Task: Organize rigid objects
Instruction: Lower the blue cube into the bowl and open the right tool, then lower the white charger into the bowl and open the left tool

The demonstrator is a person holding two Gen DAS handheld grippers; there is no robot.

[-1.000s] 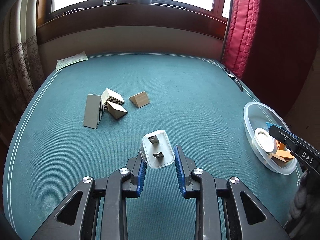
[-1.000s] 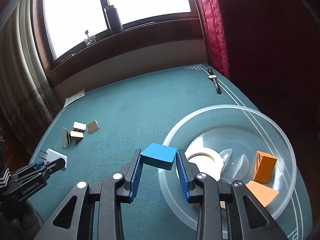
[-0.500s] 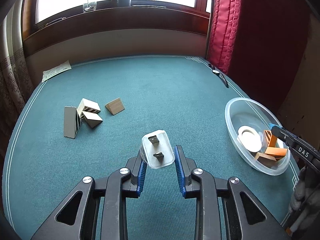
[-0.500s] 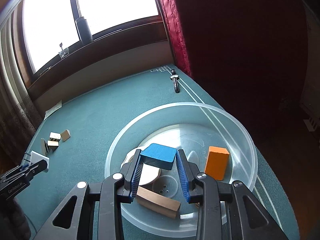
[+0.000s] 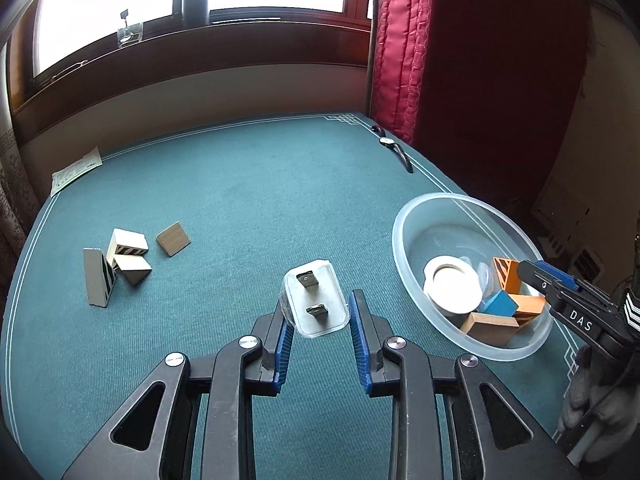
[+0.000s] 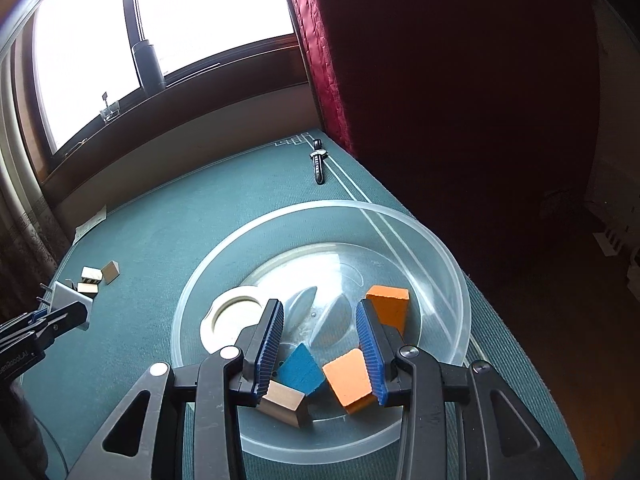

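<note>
My left gripper is shut on a white plug adapter with two metal prongs and holds it above the green table. My right gripper is open and empty over the clear plastic bowl. The blue block lies in the bowl below it, beside two orange blocks, a tan block and a white ring. The bowl also shows in the left wrist view, with the right gripper over its right side.
Several tan and striped wooden blocks lie on the table's left part. A wristwatch lies at the far right edge by the red curtain. A paper slip lies at the far left corner.
My right gripper has opened and the blue block has dropped into the bowl. My left gripper, still holding the adapter, has moved toward the bowl.
</note>
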